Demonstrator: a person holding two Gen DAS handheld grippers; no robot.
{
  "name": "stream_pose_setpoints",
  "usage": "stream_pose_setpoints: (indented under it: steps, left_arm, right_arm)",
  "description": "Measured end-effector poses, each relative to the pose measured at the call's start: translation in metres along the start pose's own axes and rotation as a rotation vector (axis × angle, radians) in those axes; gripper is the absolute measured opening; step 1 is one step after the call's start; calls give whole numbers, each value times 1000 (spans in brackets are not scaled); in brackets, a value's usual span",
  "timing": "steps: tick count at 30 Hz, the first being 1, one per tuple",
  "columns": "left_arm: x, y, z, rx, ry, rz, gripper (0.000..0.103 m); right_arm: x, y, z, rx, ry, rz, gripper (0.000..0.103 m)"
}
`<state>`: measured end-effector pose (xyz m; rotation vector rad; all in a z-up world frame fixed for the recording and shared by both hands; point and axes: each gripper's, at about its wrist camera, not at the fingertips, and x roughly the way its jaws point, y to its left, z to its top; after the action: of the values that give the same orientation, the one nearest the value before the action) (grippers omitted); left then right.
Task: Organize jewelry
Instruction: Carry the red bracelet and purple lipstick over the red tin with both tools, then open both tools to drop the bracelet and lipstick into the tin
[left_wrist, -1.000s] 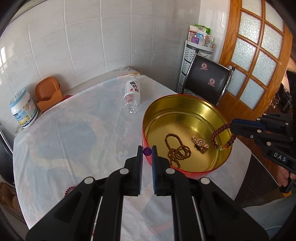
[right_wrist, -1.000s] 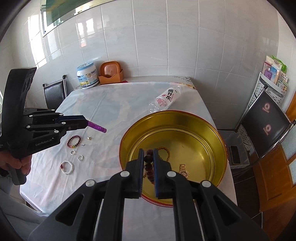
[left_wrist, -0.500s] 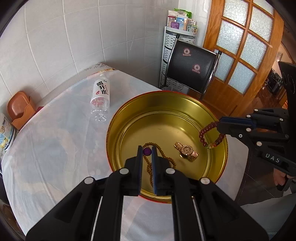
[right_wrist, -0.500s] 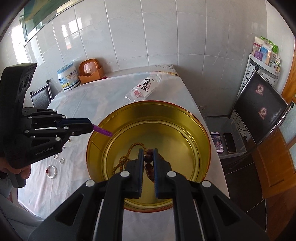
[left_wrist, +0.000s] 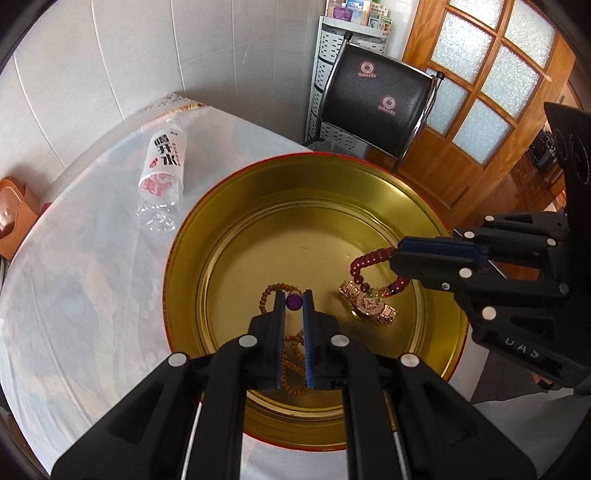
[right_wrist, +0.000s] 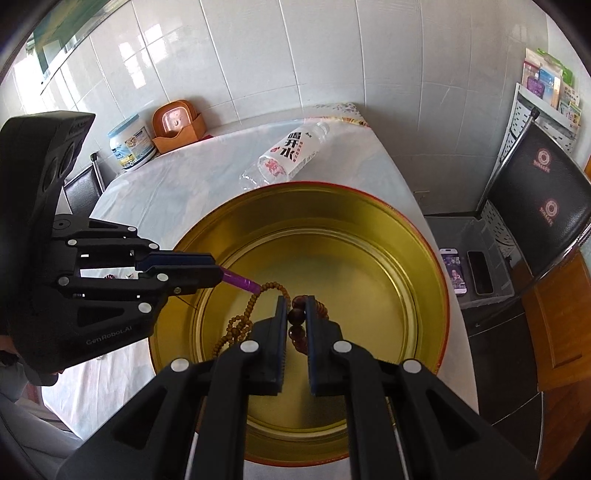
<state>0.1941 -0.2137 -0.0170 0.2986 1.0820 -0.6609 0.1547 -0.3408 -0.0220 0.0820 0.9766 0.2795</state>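
1. Holding over the round gold-lined tin (left_wrist: 236, 206), red outer rim, smooth metal floor; it sits on a glossy pale tablecloth (left_wrist: 81, 280).
2. Left gripper (left_wrist: 294, 301): jaws pinched on a small purple rod (left_wrist: 294, 302); from the right wrist view it reads as a slim faceted cylinder (right_wrist: 238, 279) sticking out past the fingertips, above the tin's left side.
3. Right gripper (right_wrist: 296, 314): jaws clamped on a dark red bead bracelet (right_wrist: 296, 316), round glossy beads. In the left wrist view the bracelet (left_wrist: 364, 260) hangs in a loop, low end just over the gold watch (left_wrist: 369, 304).
4. Watch lies flat on the tin floor, metal link band, pale round dial.
5. Brown bead necklace (left_wrist: 291, 354), small matte beads, coiled on the tin floor under the left gripper.
6. Clear plastic bottle (left_wrist: 162, 173) lies on its side beyond the tin, white label.
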Motion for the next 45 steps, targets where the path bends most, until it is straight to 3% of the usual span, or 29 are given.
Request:
stream_pose_setpoints:
  steps: [6,14,34,39,41,42,43,45]
  left_arm:
    - [32,-2,-4,-34,158,-42,9]
    - [42,-5,-3,-1,192,-58,10]
    - [47,-12,-6,1,211,-54,10]
    - [45,-12,-7,10,202,-20,10]
    - [41,-14,-7,25,188,16,13]
    - [39,-14,-7,26,180,39,26]
    - [36,-13,-7,26,169,57,47]
    - [28,-12,-7,25,133,83,56]
  right_arm:
    - [32,-9,-12,53,169,21,11]
    - [43,-10,-15,73,225,51,11]
    - [42,-12,-19,80,224,52,11]
    - [36,-10,-19,63,205,52,11]
    - [33,-8,-19,48,203,31,11]
    - [30,-7,-19,39,188,1,11]
    - [26,-6,-19,30,172,-15,14]
    - [18,-4,-18,18,131,-34,46]
